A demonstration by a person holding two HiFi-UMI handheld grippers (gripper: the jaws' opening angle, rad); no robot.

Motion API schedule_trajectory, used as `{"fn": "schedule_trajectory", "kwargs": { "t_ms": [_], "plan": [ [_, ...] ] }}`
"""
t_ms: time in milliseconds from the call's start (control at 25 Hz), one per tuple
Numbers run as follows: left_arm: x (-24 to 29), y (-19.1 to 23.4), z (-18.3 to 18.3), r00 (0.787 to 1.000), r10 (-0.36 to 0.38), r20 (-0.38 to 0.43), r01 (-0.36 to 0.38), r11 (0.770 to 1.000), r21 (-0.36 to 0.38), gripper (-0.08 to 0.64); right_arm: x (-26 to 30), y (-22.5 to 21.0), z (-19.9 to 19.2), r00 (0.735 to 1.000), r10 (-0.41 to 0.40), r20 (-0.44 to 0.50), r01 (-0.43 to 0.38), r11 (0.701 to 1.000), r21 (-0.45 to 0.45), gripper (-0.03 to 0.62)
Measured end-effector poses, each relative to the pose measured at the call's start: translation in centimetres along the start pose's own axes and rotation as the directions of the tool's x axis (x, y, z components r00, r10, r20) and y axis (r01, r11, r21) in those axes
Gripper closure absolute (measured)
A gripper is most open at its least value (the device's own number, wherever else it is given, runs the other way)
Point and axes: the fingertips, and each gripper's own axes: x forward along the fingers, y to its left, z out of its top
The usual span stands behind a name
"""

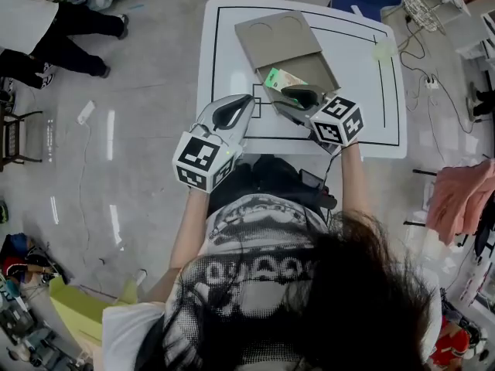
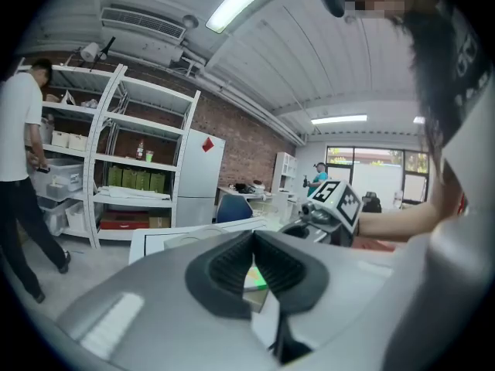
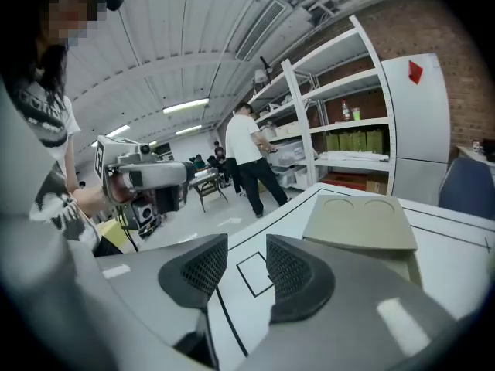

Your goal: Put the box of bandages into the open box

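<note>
Right gripper (image 3: 247, 252): jaws apart, nothing between. Left gripper (image 2: 253, 238): jaws together, empty. Box of bandages (image 1: 280, 76) at near edge of open box (image 1: 311, 68); inside or on rim unclear. Likely light, thin card, crushable: pinch narrow sides gently.

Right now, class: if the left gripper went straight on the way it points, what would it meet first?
Probably the green box of bandages, seen dead ahead through the left gripper's claw, by the open box. It lies low, so the claw might pass over it.

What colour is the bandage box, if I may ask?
Bandage box: mainly green; shows best in head view.
</note>
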Motion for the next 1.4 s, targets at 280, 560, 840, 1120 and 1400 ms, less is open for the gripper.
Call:
{"fn": "schedule_trajectory", "kwargs": {
  "t_ms": [280,560,840,1120,1400],
  "plan": [
    [-2.5,-1.1,-1.1,0.998,-0.06,-0.009,0.06,0.998,0.019,0.56,-1.0,4.8,-0.4,0.99,-0.083,0.111,0.075,0.994,0.08,0.449],
    [-4.6,-2.1,-2.7,0.993,-0.113,-0.015,0.113,0.994,0.012,0.56,-1.9,8.4,-1.0,0.975,-0.164,0.149,0.148,0.983,0.112,0.489],
    [-5.7,-3.1,-2.3,0.992,-0.125,0.002,0.125,0.992,0.018,0.56,-2.4,10.2,-0.4,0.965,-0.19,0.182,0.169,0.978,0.122,0.497],
    [-6.6,-4.5,-2.8,0.997,-0.083,0.001,0.083,0.996,0.011,0.56,-3.2,11.6,-1.1,0.959,-0.171,0.226,0.14,0.979,0.146,0.509],
    [-7.6,-7.6,-2.8,1.0,0.007,0.02,-0.007,1.0,-0.012,0.56,-6.7,14.0,-3.5,0.962,-0.123,0.244,0.091,0.986,0.138,0.528]
  ]
}}
